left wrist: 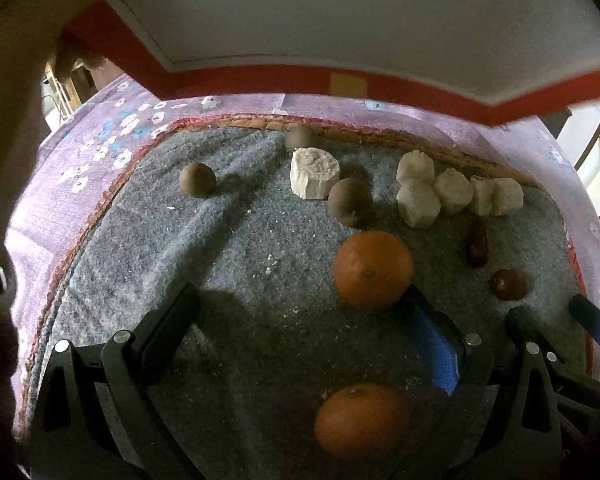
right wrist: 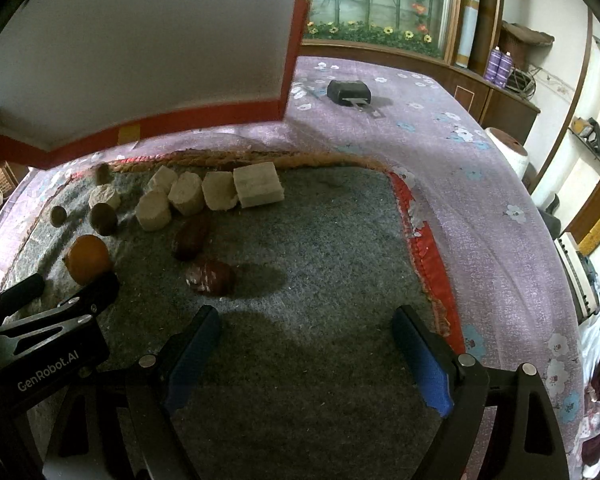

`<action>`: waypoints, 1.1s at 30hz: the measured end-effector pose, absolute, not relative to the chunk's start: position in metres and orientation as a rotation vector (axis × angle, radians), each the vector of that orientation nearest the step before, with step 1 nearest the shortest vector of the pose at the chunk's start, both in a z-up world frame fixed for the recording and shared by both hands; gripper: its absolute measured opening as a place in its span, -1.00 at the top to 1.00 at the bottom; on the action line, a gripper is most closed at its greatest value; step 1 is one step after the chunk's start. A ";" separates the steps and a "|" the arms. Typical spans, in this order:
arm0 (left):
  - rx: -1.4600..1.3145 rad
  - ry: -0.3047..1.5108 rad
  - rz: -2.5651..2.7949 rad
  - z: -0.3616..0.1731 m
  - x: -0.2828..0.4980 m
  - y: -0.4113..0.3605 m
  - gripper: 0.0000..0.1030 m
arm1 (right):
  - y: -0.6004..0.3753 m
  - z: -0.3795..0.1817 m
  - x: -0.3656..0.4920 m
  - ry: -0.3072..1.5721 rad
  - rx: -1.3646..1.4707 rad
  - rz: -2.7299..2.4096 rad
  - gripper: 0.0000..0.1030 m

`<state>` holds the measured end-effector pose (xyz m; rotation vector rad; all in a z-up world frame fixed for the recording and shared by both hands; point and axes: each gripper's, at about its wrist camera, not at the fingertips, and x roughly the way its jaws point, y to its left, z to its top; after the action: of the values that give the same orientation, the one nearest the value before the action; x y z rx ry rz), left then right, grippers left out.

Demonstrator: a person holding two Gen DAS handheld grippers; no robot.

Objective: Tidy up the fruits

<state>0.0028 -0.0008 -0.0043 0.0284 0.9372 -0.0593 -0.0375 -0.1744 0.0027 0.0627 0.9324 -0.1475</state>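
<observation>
Left wrist view: left hand-held gripper [left wrist: 300,320] wide apart, empty, framing near orange [left wrist: 360,420]; far orange [left wrist: 373,268] just beyond right fingertip, likely next for grouping.

Right wrist view: right hand-held gripper [right wrist: 306,340] wide, empty, over bare grey mat [right wrist: 320,232]; red dates [right wrist: 211,277] ahead, left, pale sugarcane chunks [right wrist: 220,191] lined along far edge.

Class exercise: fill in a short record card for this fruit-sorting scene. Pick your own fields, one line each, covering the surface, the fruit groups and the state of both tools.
surface: grey felt mat on a purple flowered cloth
oranges: two; far orange just ahead of the left tool's right fingertip, near orange between its fingers
brown round fruits: three, at the back left; one apart
pale chunks: six, clustered along the back edge, e.g.
dark red fruits: two
left tool: open, holding nothing
right tool: open, over bare mat
</observation>
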 end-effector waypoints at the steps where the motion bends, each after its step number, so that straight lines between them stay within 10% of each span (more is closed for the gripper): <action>1: 0.029 0.937 -0.059 -0.004 0.003 -0.001 -0.95 | -0.175 0.003 -0.037 0.932 0.063 -0.148 -0.71; 33: 0.028 0.937 -0.059 -0.004 0.003 -0.001 -0.95 | -0.172 0.001 -0.038 0.934 0.059 -0.148 -0.71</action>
<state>0.0029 -0.0007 -0.0045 0.0283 0.9372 -0.0591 -0.0380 -0.1720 0.0014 0.0587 0.9337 -0.1483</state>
